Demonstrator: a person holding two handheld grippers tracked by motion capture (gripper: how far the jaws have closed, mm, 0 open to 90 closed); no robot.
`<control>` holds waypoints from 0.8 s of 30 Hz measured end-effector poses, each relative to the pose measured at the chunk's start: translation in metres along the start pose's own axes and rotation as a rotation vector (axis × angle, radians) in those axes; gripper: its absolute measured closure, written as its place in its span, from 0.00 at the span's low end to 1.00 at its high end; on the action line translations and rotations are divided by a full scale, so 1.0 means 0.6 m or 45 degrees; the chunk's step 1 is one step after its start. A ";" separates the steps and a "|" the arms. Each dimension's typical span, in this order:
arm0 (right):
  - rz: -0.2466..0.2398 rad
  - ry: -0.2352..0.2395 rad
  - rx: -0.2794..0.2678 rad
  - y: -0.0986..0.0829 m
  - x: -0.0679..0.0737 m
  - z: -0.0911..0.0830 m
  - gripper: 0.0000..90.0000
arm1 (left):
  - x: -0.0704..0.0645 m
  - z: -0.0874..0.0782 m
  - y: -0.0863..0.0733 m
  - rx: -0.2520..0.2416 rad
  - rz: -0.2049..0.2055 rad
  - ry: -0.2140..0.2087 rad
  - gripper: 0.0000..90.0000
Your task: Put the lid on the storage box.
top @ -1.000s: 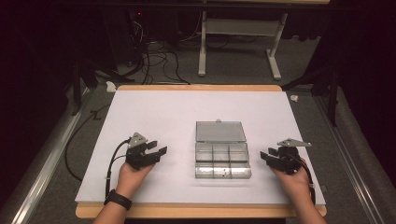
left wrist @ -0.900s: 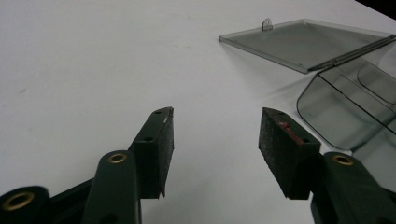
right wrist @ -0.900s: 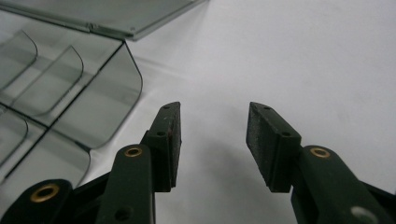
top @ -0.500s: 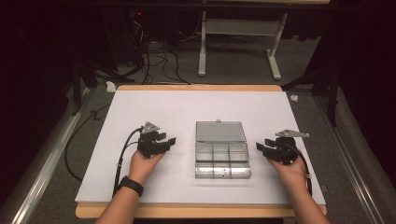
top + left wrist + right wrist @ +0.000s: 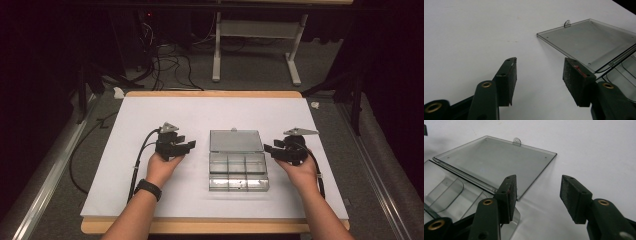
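Observation:
A clear plastic compartment box (image 5: 238, 171) lies open in the middle of the white table top, its lid (image 5: 235, 141) folded flat away from me. My left gripper (image 5: 188, 146) hovers open just left of the box, with the lid (image 5: 589, 42) ahead to its right. My right gripper (image 5: 270, 149) stands open at the box's right side, its left jaw over the box's corner, and the lid (image 5: 496, 160) spreads ahead of it. Nothing sits between either pair of jaws. The compartments (image 5: 451, 192) look empty.
The white table top (image 5: 150, 115) has a wooden edge (image 5: 210, 93) at the far side. Black cables (image 5: 140, 155) trail from the left gripper over the table's left side. Beyond the table are floor cables and a white stand's legs (image 5: 255, 50).
Both hands have moved inward and forward toward the box. The left gripper now sits close to the box's left side, the right gripper at its right edge.

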State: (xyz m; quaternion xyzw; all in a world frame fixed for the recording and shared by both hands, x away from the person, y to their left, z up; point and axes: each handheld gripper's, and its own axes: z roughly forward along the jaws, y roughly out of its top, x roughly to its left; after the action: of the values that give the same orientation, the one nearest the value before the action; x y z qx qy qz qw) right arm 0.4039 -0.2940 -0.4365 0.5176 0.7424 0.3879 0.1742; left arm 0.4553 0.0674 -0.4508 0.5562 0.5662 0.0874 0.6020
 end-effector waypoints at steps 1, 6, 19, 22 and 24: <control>0.000 0.002 0.003 0.004 0.001 0.002 0.53 | -0.003 0.004 -0.001 0.006 0.008 0.000 0.50; 0.006 0.015 0.012 0.019 0.006 0.014 0.52 | -0.023 0.022 0.000 0.016 0.003 -0.023 0.48; 0.094 0.082 0.129 0.029 -0.002 0.071 0.43 | -0.052 0.074 -0.045 0.102 -0.039 -0.042 0.45; 0.105 0.084 0.135 0.028 -0.003 0.075 0.42 | -0.054 0.075 -0.046 0.102 -0.044 -0.049 0.44; 0.119 0.091 0.144 0.027 -0.005 0.080 0.42 | -0.054 0.077 -0.047 0.101 -0.052 -0.054 0.44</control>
State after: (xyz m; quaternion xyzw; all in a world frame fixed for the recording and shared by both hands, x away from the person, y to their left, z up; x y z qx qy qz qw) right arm 0.4467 -0.2751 -0.4554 0.5467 0.7438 0.3714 0.0999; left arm 0.4652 0.0070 -0.4653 0.5696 0.5676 0.0407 0.5931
